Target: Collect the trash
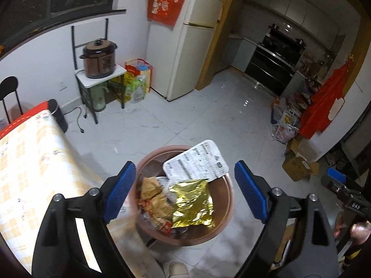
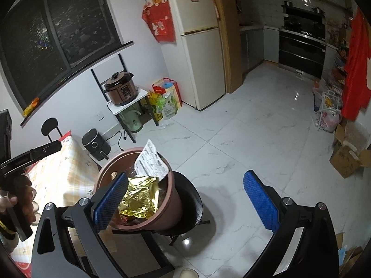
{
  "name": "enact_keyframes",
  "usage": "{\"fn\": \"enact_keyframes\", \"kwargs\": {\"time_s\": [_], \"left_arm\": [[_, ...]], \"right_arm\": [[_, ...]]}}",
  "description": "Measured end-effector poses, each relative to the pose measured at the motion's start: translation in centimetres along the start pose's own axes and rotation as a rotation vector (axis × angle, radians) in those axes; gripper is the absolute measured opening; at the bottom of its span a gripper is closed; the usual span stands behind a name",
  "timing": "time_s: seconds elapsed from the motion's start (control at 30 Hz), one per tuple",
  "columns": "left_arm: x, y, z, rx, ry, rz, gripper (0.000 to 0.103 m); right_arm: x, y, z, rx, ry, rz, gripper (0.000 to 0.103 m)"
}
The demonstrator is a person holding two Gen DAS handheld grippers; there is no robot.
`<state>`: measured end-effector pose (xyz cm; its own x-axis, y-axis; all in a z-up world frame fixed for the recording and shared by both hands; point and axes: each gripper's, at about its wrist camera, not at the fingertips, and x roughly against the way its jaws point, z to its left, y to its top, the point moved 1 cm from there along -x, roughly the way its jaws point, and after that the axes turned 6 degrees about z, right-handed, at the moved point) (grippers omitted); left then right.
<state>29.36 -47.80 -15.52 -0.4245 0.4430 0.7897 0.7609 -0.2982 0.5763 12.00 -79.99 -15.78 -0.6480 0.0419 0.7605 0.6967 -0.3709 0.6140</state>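
A brown round trash bin (image 1: 226, 205) stands on a black chair seat (image 2: 192, 199) beside the table. It holds a gold foil bag (image 1: 192, 202), a white printed packet (image 1: 197, 161) leaning on the far rim, and orange wrappers (image 1: 153, 194). My left gripper (image 1: 185, 192) is open and empty, right above the bin. My right gripper (image 2: 187, 199) is open and empty, just right of the bin (image 2: 171, 199), where the gold bag (image 2: 139, 197) and white packet (image 2: 150, 162) also show.
A table with a yellow checked cloth (image 1: 27, 169) lies to the left. A pressure cooker (image 1: 99, 59) sits on a small rack. A fridge (image 1: 190, 37), bags (image 1: 138, 81), cardboard boxes (image 1: 299, 162) and an air fryer (image 2: 96, 143) stand around the white tiled floor (image 1: 208, 120).
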Motion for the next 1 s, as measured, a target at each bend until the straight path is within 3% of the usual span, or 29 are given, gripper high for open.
{"fn": "enact_keyframes", "kwargs": {"time_s": [0.57, 1.0], "left_arm": [[15.6, -3.7, 9.1, 0.073, 0.188, -0.177, 0.093], [26.8, -8.2, 14.8, 0.033, 0.287, -0.248, 0.097]], "right_arm": [[2.5, 1.5, 11.8, 0.162, 0.051, -0.043, 0.098], [7.1, -1.3, 21.3, 0.216, 0.036, -0.071, 0.098]]}}
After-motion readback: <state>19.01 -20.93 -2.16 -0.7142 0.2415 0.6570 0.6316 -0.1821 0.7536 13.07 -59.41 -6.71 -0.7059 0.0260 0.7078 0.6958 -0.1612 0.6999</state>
